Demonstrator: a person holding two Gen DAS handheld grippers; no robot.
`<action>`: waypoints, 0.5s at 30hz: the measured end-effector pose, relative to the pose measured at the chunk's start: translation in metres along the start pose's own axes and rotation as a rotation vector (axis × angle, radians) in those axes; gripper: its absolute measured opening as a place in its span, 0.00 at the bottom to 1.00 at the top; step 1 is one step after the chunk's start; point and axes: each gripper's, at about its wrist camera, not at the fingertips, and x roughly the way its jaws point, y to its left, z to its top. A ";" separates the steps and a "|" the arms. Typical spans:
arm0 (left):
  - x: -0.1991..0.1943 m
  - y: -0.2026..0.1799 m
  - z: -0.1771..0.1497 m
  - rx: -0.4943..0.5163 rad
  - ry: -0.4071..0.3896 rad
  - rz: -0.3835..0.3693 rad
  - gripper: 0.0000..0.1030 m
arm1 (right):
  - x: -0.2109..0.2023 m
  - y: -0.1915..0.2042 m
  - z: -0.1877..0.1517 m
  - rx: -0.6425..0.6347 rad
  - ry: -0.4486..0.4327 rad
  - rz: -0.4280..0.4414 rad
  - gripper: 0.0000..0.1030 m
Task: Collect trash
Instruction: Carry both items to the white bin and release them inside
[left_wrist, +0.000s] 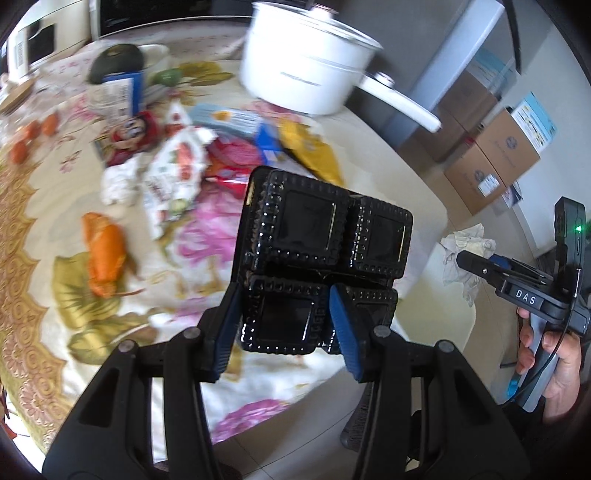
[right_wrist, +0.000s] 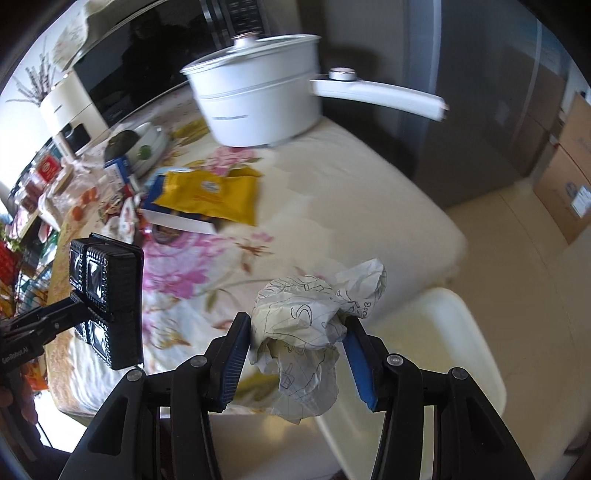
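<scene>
Both hands are loaded: the left hand-held gripper (left_wrist: 286, 325) pinches the lower edge of a black plastic tray (left_wrist: 325, 240), the right hand-held gripper (right_wrist: 297, 354) pinches crumpled paper (right_wrist: 314, 325). More wrappers (left_wrist: 177, 170) lie upper left on the worktop (right_wrist: 351, 192), nearer the left.

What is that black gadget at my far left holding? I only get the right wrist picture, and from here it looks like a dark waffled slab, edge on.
Observer: The left gripper is clamped on a black plastic tray with four square cups.
Operator: Is anything in the cups?
Observer: They look empty and glossy.
Operator: What else lies on that side of the table?
Observer: An orange crumpled wrapper lies on the flowered tablecloth, away from the main pile.
</scene>
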 end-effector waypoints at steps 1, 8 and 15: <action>0.004 -0.010 0.001 0.015 0.005 -0.008 0.49 | -0.003 -0.010 -0.003 0.013 0.001 -0.006 0.50; 0.032 -0.070 -0.003 0.112 0.038 -0.043 0.49 | -0.012 -0.061 -0.022 0.084 0.014 -0.051 0.50; 0.062 -0.133 -0.012 0.240 0.074 -0.070 0.49 | -0.016 -0.107 -0.044 0.136 0.036 -0.097 0.50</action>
